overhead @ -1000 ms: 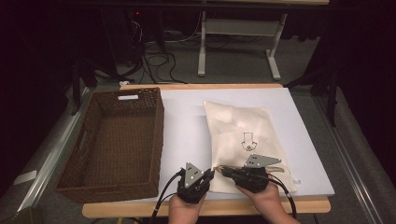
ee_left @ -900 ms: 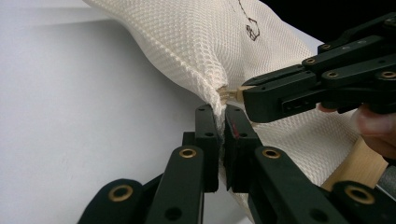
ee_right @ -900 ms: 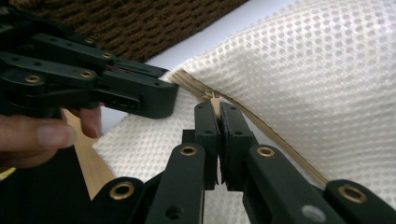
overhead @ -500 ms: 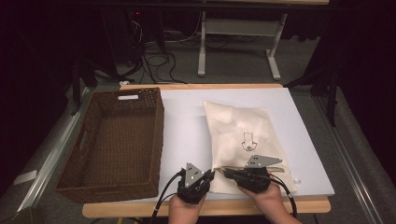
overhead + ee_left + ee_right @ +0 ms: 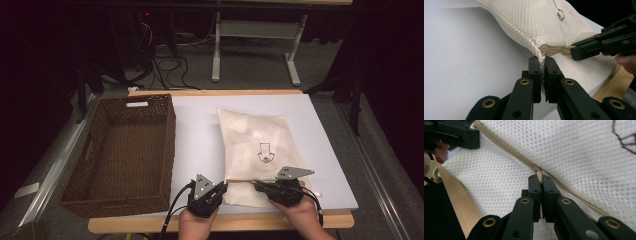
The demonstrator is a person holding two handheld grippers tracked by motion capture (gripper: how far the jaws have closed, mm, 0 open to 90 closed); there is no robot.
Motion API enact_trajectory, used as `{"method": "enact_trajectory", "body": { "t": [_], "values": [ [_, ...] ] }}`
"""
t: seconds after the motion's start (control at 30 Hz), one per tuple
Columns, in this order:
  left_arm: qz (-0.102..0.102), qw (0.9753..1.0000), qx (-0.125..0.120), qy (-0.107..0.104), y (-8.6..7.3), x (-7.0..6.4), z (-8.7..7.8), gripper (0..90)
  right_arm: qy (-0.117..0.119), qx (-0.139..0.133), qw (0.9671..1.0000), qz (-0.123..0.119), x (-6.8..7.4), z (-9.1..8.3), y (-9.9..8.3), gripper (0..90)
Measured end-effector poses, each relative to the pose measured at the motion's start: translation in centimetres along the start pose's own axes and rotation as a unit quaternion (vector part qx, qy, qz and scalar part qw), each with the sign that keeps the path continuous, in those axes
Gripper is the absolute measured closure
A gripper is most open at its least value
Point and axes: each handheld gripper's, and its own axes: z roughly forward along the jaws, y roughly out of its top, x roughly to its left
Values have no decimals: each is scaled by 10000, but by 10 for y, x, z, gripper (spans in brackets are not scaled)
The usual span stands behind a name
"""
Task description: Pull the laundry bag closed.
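Observation:
A white mesh bag [image 5: 255, 140] with a black arrow print lies on the table, its zipped end nearest me. My left gripper [image 5: 223, 186] is shut on the bag's near left corner [image 5: 539, 51], right where the beige zipper [image 5: 554, 48] ends. In the left gripper view the jaws [image 5: 542, 60] pinch the mesh, and my right gripper [image 5: 574, 51] reaches in from the right. My right gripper [image 5: 256, 185] is shut on the zipper pull [image 5: 539, 173], its tips [image 5: 539, 178] on the zipper line [image 5: 506, 146]. The left gripper [image 5: 476, 138] shows at upper left in the right gripper view.
A brown wicker basket [image 5: 170, 145] stands empty on the table's left side. The white table top [image 5: 200, 130] has a wooden front edge [image 5: 230, 222] just under my hands. Beyond the far edge are desk legs and cables on the floor.
My right gripper has shifted slightly to the right along the bag's near edge. The left gripper and the bag stay put.

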Motion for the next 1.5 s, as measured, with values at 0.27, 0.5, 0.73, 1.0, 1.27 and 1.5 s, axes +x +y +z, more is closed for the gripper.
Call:
{"method": "enact_trajectory", "body": {
  "t": [0.27,0.5,0.73,1.0,1.27,1.5],
  "values": [
    [15,10000,12,52,0,2,-1,857,-257,28,9996,114,-15,-18,-10,883],
    [-30,10000,23,63,0,4,-1,856,-497,25,9985,235,-30,-35,-18,883],
    [-49,10000,23,76,1,5,-2,856,-618,-10,9975,331,-41,-47,-25,883],
    [-35,9999,27,98,1,5,-2,856,-764,-27,9960,467,-52,-61,-33,883],
    [-82,9999,51,121,2,6,-4,859,-936,-61,9935,645,-66,-77,-43,883],
    [-90,9997,85,190,1,7,-4,861,-1092,-3,9914,724,-77,-88,-52,883]
  ]
}}
